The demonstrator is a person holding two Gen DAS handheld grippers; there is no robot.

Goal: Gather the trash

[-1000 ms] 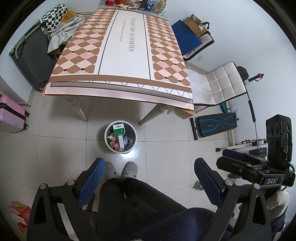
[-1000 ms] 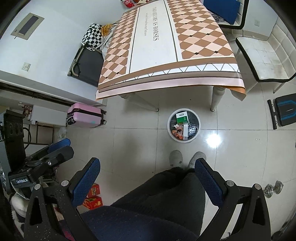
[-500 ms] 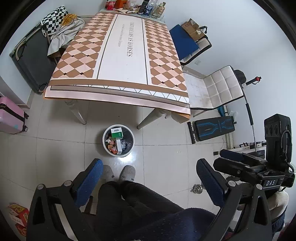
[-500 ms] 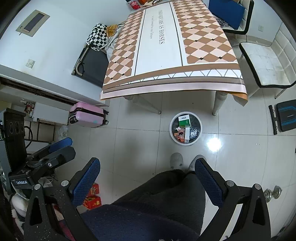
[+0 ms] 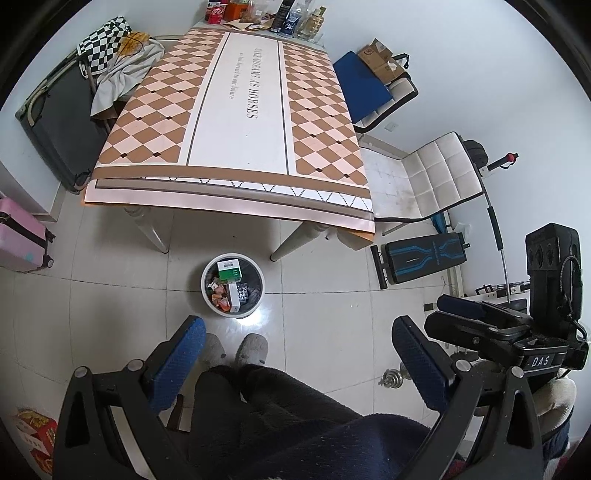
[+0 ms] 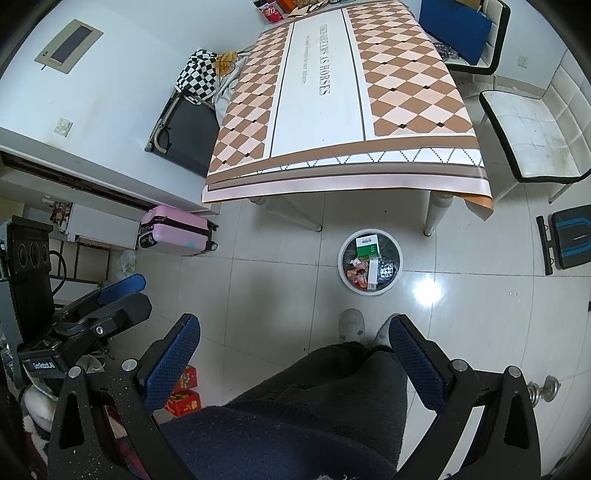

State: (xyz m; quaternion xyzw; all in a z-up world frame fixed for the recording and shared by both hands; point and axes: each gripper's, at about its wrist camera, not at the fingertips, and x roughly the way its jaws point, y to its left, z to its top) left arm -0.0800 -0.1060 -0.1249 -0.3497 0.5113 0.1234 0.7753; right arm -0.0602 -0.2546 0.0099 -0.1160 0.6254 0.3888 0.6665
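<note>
Both tongs are held high over the floor, spread wide with nothing between the pads: the left gripper (image 5: 295, 360) and the right gripper (image 6: 293, 356) are each empty. The trash is already sitting in the bin (image 5: 232, 285), a white round one on the tiles just in front of the table (image 5: 236, 122) and right by the person's slippers (image 5: 252, 348). A green box (image 5: 229, 270), some orange wrappers (image 5: 221, 296) and a blister pack (image 5: 242, 293) can be made out inside. The near part of the tabletop looks bare, so the collecting is probably about done, tbh.

If anything's left, it'd be the clutter at the far edge (image 5: 258, 16) — cans and bottles, though whether that counts as trash can't be told from here. For that, the tongs should be kept spread until a piece sits squarely between the pads, then pressed shut gently so light packaging isn't squashed or flicked away. Drops are best made low and centred over the bin, since it's fairly full and stuff could bounce out.
</note>
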